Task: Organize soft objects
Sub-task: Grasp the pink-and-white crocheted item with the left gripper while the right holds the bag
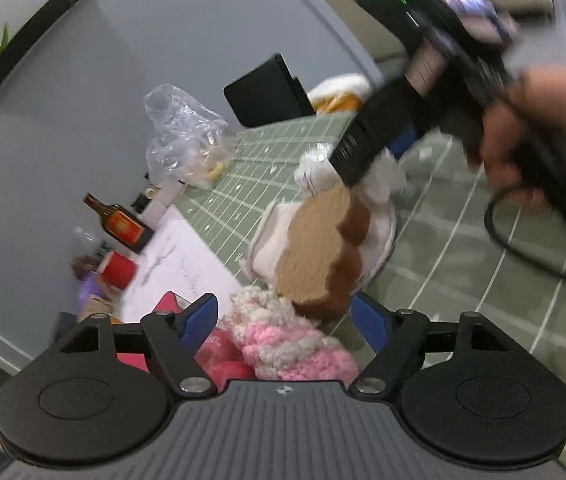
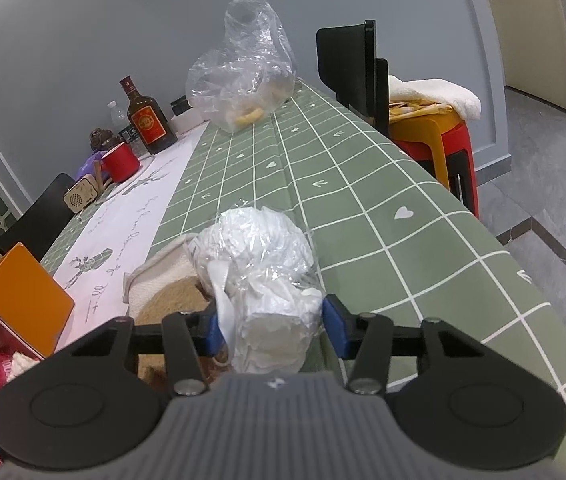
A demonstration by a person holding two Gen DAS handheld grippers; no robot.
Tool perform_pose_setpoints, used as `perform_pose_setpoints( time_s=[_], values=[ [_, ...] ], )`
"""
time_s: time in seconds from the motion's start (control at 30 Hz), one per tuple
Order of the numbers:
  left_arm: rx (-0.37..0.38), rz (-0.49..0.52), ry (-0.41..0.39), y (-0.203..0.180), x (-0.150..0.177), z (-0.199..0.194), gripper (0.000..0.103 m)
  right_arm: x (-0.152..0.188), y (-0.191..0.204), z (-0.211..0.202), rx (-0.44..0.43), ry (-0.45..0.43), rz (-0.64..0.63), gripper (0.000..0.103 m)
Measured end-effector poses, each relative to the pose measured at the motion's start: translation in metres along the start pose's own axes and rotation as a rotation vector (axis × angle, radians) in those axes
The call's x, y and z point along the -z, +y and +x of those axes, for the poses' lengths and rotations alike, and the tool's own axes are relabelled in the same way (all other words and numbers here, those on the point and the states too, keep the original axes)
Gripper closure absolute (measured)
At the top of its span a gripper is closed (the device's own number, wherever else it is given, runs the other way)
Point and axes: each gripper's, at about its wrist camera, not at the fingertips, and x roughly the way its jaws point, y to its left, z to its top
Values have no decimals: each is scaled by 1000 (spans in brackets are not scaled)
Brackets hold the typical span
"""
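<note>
Blue fingers of the right gripper (image 2: 271, 330) squeeze a crinkly plastic bag of white stuff (image 2: 263, 276). That bag sits right on top of the brown plush toy (image 1: 323, 240) on the green table (image 2: 363, 184). Left gripper (image 1: 283, 320) is spread wide, holding nothing, just above a pink fluffy thing (image 1: 291, 348) near the toy.

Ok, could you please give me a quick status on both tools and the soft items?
Right tool shut on white plastic-wrapped bundle. Left tool open, over pink fluffy item. Brown plush lies between them.
</note>
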Motion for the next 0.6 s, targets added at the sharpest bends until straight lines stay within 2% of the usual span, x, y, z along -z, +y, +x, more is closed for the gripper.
perform_pose_setpoints(
  time_s=[0.13, 0.27, 0.4, 0.6],
  values=[
    [-27, 65, 56, -18, 4, 11, 13, 1, 1, 0, 1, 1, -1, 53],
    [-135, 127, 82, -29, 8, 19, 13, 2, 3, 0, 5, -1, -14, 53],
    [-116, 145, 105, -33, 10, 28, 14, 3, 3, 0, 4, 0, -11, 53],
    [-115, 130, 92, -31, 11, 27, 43, 2, 2, -1, 6, -2, -15, 53]
  ],
)
